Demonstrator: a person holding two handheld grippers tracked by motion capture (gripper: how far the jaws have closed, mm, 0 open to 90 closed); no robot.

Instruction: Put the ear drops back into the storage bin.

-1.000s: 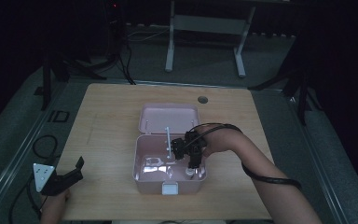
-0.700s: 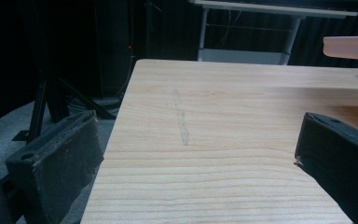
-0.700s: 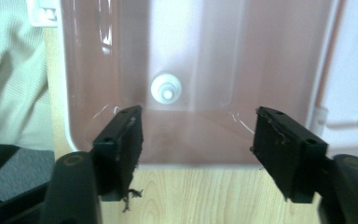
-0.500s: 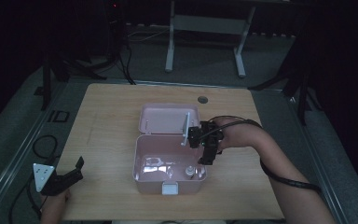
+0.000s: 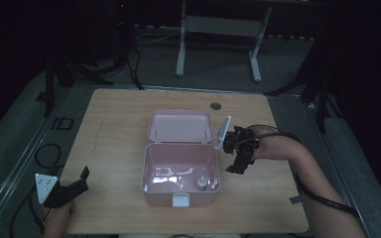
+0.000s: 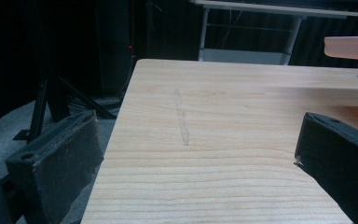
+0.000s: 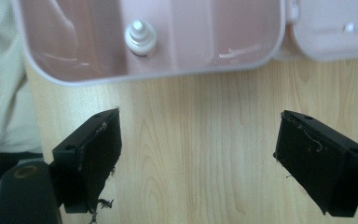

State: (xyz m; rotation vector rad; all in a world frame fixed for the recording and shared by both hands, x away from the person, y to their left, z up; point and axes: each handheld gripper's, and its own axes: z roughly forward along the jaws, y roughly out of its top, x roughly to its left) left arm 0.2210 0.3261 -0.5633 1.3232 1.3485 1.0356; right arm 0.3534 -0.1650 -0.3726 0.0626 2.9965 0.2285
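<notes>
Both tools are sitting spread and empty: right tool [image 5: 239, 159] beside the open pink box [image 5: 180, 171], left tool [image 5: 72, 188] at the surface [image 5: 119, 124] edge.

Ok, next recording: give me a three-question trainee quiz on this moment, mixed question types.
1. True or false: the pink plastic box on the wooden table has its hinged lid open.
2. Which gripper is beside the box's right wall? A) left gripper B) right gripper
3. Fill in: the small white bottle lies ___ the box.

Key: 1 true; 2 B, its jaws spread over bare wood, holding nothing; 3 inside, near the front right corner in the high view.
</notes>
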